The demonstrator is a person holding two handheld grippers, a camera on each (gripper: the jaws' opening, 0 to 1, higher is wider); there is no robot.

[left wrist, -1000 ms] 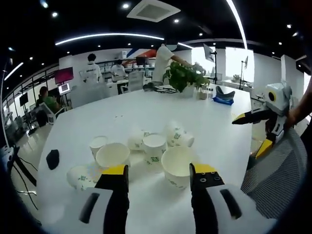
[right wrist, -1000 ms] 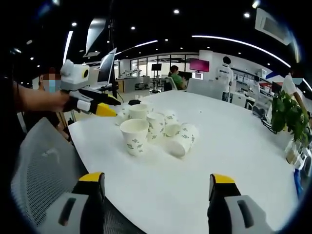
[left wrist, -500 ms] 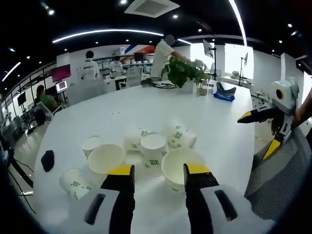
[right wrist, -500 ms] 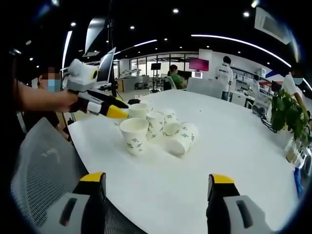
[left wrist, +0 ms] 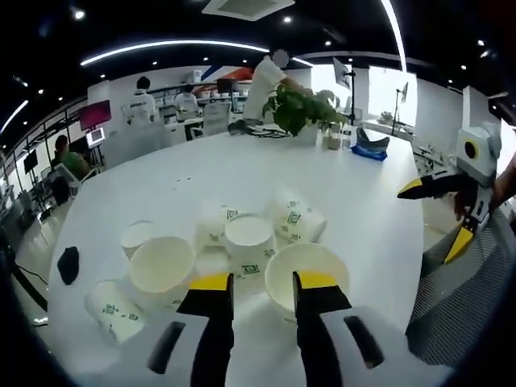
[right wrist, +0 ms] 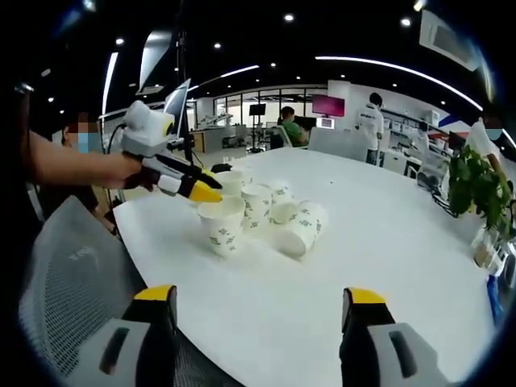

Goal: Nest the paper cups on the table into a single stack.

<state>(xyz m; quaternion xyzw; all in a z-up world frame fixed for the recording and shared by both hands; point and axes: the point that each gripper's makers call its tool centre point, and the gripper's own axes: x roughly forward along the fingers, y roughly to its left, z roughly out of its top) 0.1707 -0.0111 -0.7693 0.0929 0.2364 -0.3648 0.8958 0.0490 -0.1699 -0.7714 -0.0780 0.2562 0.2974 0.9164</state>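
Left gripper view: a cluster of paper cups [left wrist: 242, 246] sits on the near part of the white table [left wrist: 242, 173], loose and not nested.
Nearest cup: an upright cup [left wrist: 307, 274] stands just past the left gripper [left wrist: 255, 281]; its rim lies at the right-hand yellow tip.
Other upright cups: a wide-mouthed cup [left wrist: 162, 264] to the left, a cup with a green print [left wrist: 249, 242] behind the middle, and a smaller one [left wrist: 138, 236] further left.
Cups on their sides: one [left wrist: 109, 301] at the near left edge of the cluster, one [left wrist: 295, 223] at the far right; more lie behind, blurred.
Left claw: jaws narrowly apart, nothing between them; whether a tip touches the nearest cup cannot be told.
Right gripper [left wrist: 439, 216]: seen at the right of this view, off the table edge, held by a hand, jaws spread wide.
Right gripper view: the same cluster [right wrist: 258, 214] lies across the table, well away from the right claw [right wrist: 258, 302], whose jaws are wide apart and hold nothing.
Left gripper here [right wrist: 197, 189]: its yellow tips sit at the rim of the nearest upright cup [right wrist: 222, 226].
Surroundings: a dark small object [left wrist: 68, 264] on the table's left edge, a potted plant [left wrist: 302, 109] at the far end, a mesh chair back [right wrist: 68, 266], people in the background.
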